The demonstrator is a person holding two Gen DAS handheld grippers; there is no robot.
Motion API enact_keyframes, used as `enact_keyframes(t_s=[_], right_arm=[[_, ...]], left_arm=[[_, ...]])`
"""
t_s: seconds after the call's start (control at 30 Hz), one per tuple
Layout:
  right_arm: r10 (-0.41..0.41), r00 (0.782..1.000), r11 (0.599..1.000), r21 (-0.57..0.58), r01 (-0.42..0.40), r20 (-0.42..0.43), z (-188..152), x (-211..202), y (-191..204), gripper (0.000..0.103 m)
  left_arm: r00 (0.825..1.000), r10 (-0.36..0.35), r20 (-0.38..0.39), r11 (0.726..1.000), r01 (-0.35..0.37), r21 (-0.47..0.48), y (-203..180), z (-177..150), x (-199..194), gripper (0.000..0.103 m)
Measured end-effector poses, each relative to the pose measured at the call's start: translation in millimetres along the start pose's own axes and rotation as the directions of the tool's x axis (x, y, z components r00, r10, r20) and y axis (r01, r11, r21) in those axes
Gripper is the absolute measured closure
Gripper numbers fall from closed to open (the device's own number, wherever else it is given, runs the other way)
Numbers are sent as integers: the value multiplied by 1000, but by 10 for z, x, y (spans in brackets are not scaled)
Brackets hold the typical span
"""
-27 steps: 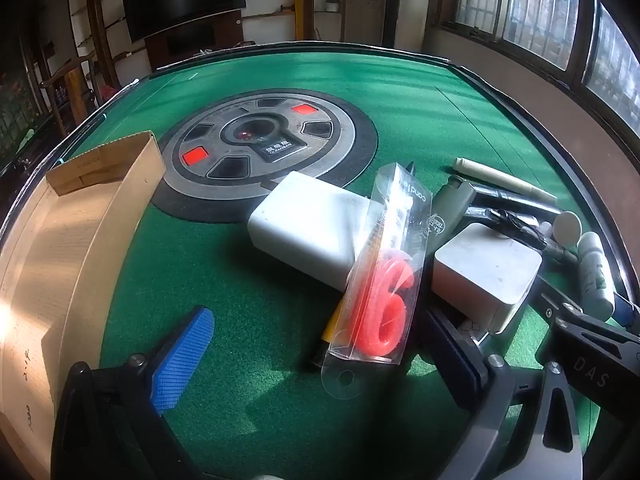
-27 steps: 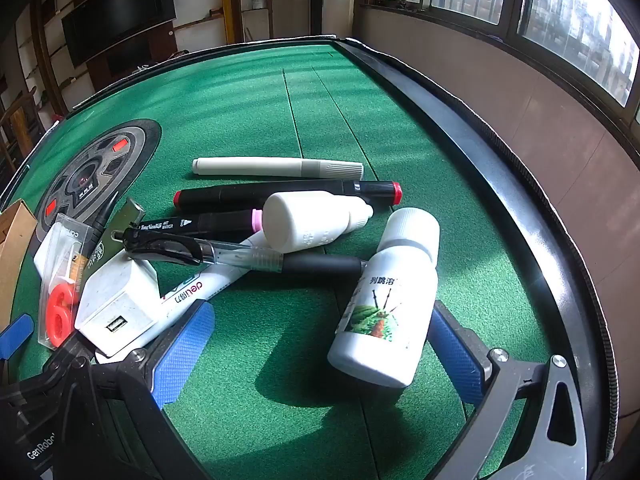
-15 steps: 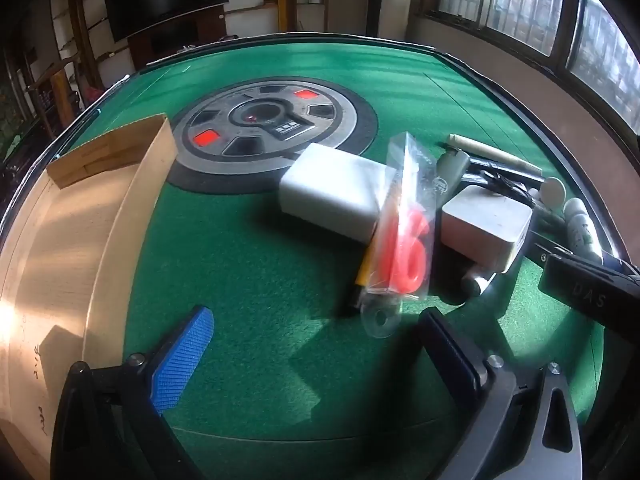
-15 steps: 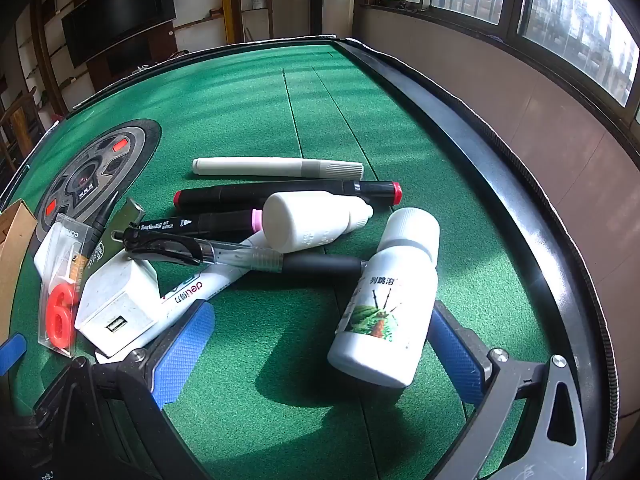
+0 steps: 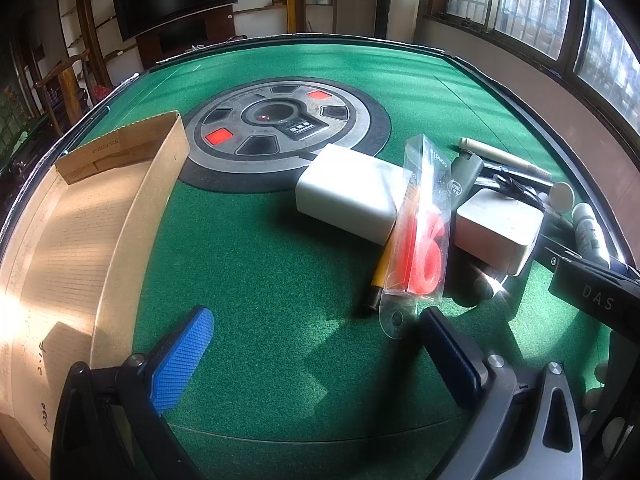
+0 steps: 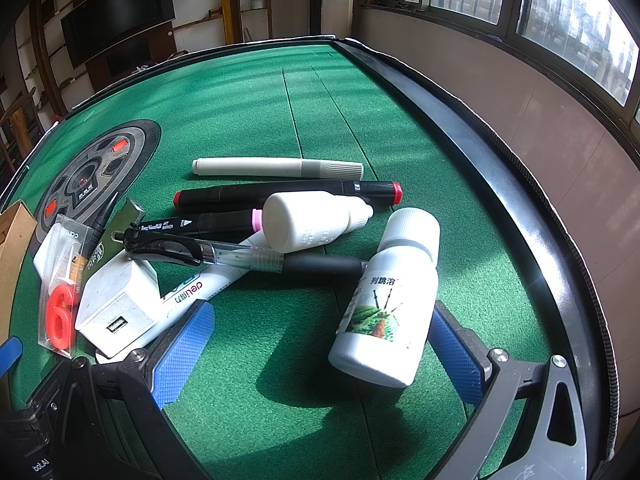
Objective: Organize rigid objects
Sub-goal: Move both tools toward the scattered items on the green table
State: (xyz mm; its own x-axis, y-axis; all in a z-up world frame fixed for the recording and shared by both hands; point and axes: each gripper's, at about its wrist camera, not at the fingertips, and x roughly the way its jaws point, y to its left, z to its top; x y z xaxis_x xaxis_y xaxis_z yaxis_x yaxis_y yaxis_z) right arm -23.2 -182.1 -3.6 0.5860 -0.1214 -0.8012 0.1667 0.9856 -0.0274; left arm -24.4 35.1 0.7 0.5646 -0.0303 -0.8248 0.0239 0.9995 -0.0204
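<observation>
A pile of small objects lies on the green felt table (image 5: 260,260). In the left wrist view I see a white box (image 5: 344,196), a clear packet with a red number 6 (image 5: 424,248) leaning on it, and a white USB charger (image 5: 496,224). My left gripper (image 5: 316,344) is open and empty, short of the packet. In the right wrist view a white labelled bottle (image 6: 388,304) lies between the fingers of my open right gripper (image 6: 320,344). Behind it lie a smaller white bottle (image 6: 316,218), several markers (image 6: 280,192) and a pen (image 6: 224,256).
An open cardboard box (image 5: 80,232) stands at the left of the table. A round grey and black panel (image 5: 284,128) with red buttons sits in the table's middle. The raised black table rim (image 6: 500,184) runs along the right, with a wall and windows beyond.
My left gripper has drawn back from the pile, so the packet and white box look farther off and more of the cardboard box shows. The right gripper has not moved.
</observation>
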Motion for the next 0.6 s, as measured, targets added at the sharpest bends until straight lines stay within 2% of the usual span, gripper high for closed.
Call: enact_keyframes(t_s=[0.1,0.3,0.6], right_arm=[[10,1000,1000,-8,-10,-2,4,-8,-4,0],[38,997,998,-52,-42,-68,20,-28,-12,0],[49,997,997,-53,-52,-53,-52,-69,-33,0]], left_arm=[[1000,1,0,1000,-1,-2,-15,2,-2,1],[1000,3,0,1000,-3,-3,-28,6,-2,1],[1000,4,-1,1000,-4,-3,-43,10,-2,1]])
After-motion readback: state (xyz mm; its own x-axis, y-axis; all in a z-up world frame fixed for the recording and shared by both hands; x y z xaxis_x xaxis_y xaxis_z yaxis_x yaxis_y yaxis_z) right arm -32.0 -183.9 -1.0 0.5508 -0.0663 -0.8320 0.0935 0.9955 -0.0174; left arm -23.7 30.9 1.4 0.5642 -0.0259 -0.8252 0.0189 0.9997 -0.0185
